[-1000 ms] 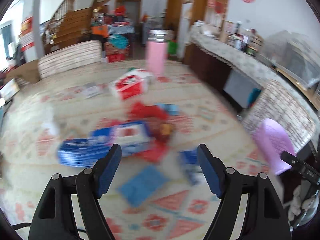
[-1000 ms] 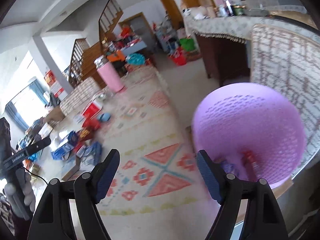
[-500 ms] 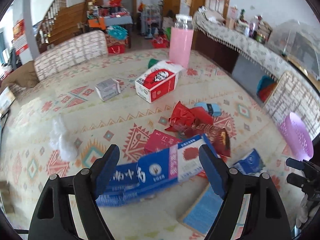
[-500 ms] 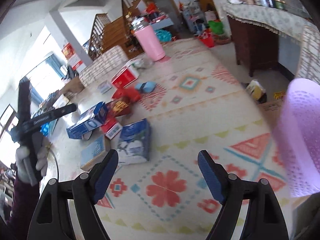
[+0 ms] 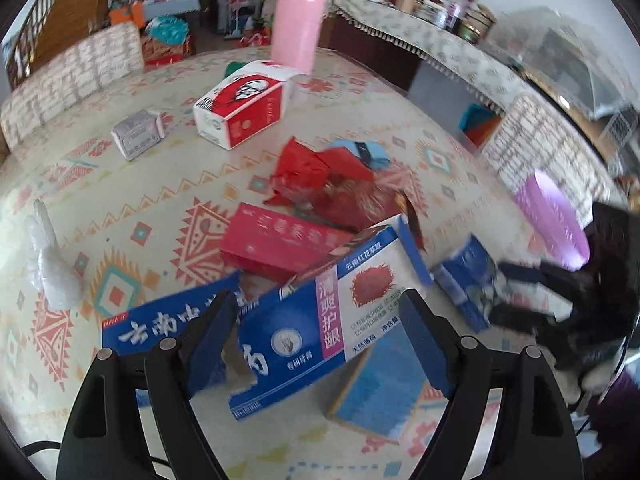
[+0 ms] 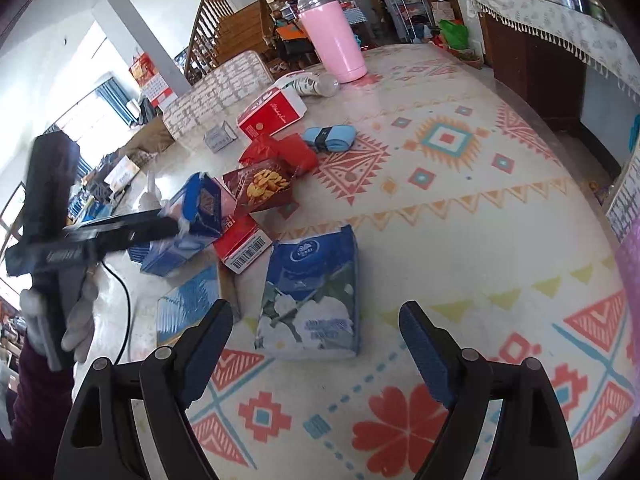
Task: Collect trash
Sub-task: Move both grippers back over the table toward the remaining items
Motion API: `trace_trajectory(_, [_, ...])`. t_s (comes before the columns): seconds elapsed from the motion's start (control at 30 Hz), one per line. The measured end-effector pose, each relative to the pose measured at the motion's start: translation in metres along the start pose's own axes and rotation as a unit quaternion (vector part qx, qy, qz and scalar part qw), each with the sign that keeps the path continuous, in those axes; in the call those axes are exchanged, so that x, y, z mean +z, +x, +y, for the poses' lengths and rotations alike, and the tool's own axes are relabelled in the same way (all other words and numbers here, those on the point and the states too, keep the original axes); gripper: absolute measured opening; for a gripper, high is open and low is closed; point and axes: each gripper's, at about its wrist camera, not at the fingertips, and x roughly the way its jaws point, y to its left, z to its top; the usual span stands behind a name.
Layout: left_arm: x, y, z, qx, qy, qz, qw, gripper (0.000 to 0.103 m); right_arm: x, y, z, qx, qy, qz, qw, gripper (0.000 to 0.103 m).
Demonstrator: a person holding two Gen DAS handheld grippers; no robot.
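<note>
Cluttered living room with a wooden staircase behind; patterned surface [image 6: 460,168] strewn with packaging. Left claw [image 5: 316,336] spread wide and holding nothing, poised over a long blue toothpaste box [image 5: 320,320] lying flat, long axis running from lower left up to upper right, open flap at the far right end. Touching its far side, a flat red box [image 5: 276,240]; beyond that, crumpled red wrappers [image 5: 316,168]. Right claw [image 6: 316,340] likewise wide open and empty, aimed at a blue tissue pack [image 6: 312,296] lying flat just ahead, long axis pointing away from the camera. Farther back, a red-and-white carton [image 6: 272,114] and an upright pink bottle [image 6: 332,36]. Purple basket [image 5: 552,220] at the surface's right edge
</note>
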Motion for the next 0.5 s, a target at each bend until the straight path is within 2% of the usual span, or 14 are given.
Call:
trace_trajectory(0.13, [-0.010, -0.002, -0.016, 0.026, 0.030, -0.005, 0.9992, 0.082, 0.003, 0.007, 0.008, -0.016, -0.017, -0.006, 1.000, 0.089])
trace_trajectory(0.23, [-0.016, -0.004, -0.026, 0.058, 0.053, -0.015, 0.9968, 0.082, 0.002, 0.010, 0.014, -0.038, -0.034, -0.009, 0.999, 0.089])
trace_trajectory(0.4, [-0.015, 0.002, -0.038, 0.090, 0.088, -0.019, 0.9919, 0.082, 0.001, 0.015, 0.021, -0.068, -0.057, -0.009, 0.996, 0.089])
trace_trajectory(0.47, [-0.016, 0.004, -0.045, 0.101, 0.112, -0.017, 0.9884, 0.082, 0.001, 0.016, 0.022, -0.076, -0.065, -0.007, 0.995, 0.088])
trace_trajectory(0.5, [-0.018, 0.004, -0.048, 0.105, 0.126, -0.016, 0.9863, 0.082, 0.001, 0.015, 0.022, -0.078, -0.068, -0.007, 0.995, 0.083])
